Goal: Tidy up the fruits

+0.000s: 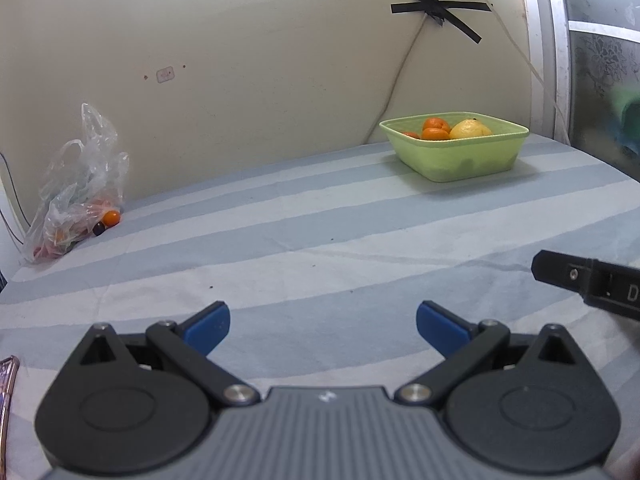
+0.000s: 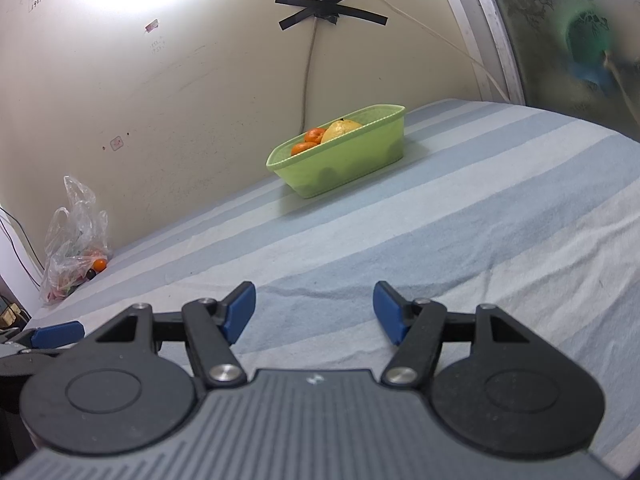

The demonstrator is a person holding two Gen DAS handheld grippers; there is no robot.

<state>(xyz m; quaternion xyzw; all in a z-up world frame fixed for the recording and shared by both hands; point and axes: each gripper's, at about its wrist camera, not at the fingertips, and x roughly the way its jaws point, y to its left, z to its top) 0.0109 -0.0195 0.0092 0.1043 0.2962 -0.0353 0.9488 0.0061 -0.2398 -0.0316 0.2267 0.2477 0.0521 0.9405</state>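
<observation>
Both tongs, left [image 1: 323, 328] and right [image 2: 314, 312], gape empty; I judge next: fetch fruit from bag [image 1: 76, 196] into basket [image 1: 456, 156]

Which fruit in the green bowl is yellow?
The big yellow fruit on the right side of the green bowl, seen from the left wrist. The fruits beside it are small orange tangerines, so it is the only yellow one and the largest.
</observation>
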